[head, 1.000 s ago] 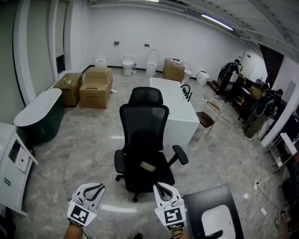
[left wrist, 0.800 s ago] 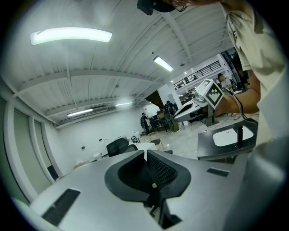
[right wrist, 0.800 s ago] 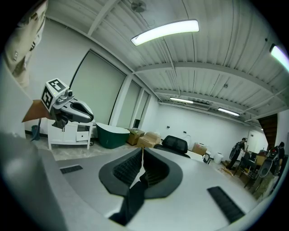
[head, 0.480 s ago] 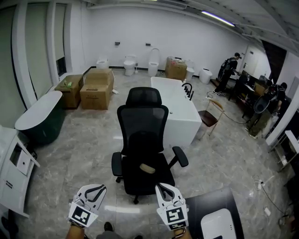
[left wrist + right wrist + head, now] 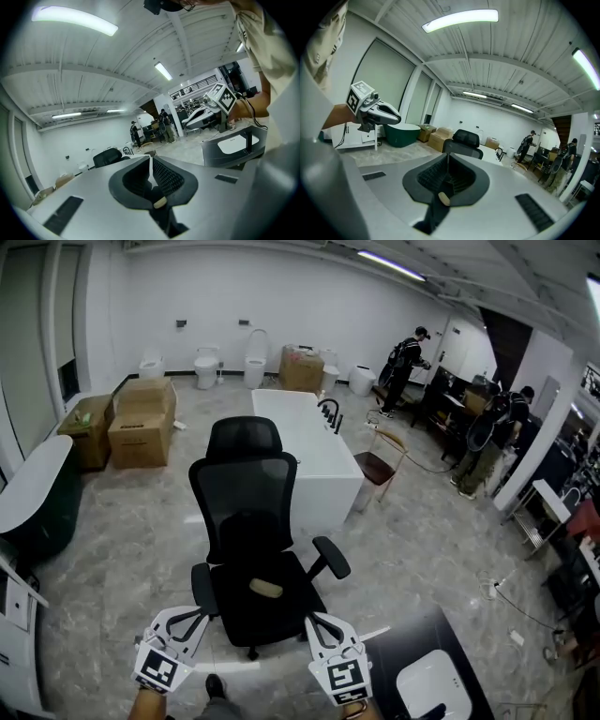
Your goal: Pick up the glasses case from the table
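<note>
Left tongs and right tongs closed, empty

Office chair seat bears beige case.

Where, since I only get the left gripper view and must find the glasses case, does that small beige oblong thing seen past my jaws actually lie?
Observer: On the seat of the black mesh office chair. The head view shows the small beige oblong case near the seat's middle, not on a table.
Operator: Is the right gripper free?
Observer: Yes. The right gripper view shows the right gripper with its jaws together and nothing between them.
Operator: How do both grippers sit relative to the case?
Observer: In the head view the left gripper and the right gripper are on either side of the seat's front, both short of the case.
</note>
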The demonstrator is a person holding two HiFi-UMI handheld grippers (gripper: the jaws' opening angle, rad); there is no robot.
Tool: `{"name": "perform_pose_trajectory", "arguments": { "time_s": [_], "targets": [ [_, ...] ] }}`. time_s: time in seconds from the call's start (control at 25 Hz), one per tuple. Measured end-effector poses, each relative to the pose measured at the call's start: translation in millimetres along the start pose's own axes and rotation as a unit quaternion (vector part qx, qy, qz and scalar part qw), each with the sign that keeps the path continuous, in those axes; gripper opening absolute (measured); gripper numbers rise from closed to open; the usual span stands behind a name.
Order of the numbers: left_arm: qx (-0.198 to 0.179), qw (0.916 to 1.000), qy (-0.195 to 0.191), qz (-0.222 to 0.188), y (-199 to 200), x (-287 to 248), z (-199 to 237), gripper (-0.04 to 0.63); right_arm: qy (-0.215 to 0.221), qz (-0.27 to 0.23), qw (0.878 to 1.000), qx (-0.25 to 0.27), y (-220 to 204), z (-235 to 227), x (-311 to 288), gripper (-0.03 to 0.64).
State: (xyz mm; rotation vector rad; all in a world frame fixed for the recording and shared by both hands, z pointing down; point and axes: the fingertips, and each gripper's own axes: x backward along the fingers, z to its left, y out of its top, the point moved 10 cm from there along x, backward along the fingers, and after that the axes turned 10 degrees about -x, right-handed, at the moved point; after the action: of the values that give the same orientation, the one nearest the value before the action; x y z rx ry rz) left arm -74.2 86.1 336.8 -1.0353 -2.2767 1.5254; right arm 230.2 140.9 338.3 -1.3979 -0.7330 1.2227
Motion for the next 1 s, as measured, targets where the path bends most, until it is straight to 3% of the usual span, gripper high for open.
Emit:
{"name": "perform_pose_trajectory", "arguments": {
  "time_s": [0.08,0.28,0.44,0.6,0.72,0.84,1.0],
  "targets": [
    [-0.021,0.9996,-0.012,-0.017,-10.7,-18.4,24.4,0.037,-0.017,0.002,1.0,0.001,5.1,-1.1,-19.1,0.026],
    [-0.035,0.9978,-0.039,-0.04,-32.2,-55.5,83.8,0.037,-0.051,0.001,0.999,-0.003,22.9,3.2,-68.1,0.026],
    [-0.011,0.9964,-0.068,-0.05,-39.0,-85.1,114.3,0.037,-0.079,0.006,0.997,-0.005,33.4,-1.0,-95.1,0.026],
    [-0.043,0.9919,-0.096,-0.072,-53.8,-116.5,138.4,0.037,-0.109,0.013,0.994,-0.011,35.4,-5.0,-117.2,0.026],
    [-0.023,0.9902,-0.111,-0.082,-66.2,-134.2,155.7,0.037,-0.125,0.02,0.992,-0.013,35.7,-5.2,-137.7,0.026],
    [-0.04,0.9871,-0.123,-0.095,-82.4,-149.6,173.5,0.037,-0.138,0.029,0.99,-0.013,37.4,-2.7,-157.0,0.026],
    [-0.023,0.9867,-0.128,-0.098,-94.2,-161.2,193.0,0.037,-0.142,0.042,0.989,-0.007,41.9,0.8,-178.6,0.026]
  ]
}}
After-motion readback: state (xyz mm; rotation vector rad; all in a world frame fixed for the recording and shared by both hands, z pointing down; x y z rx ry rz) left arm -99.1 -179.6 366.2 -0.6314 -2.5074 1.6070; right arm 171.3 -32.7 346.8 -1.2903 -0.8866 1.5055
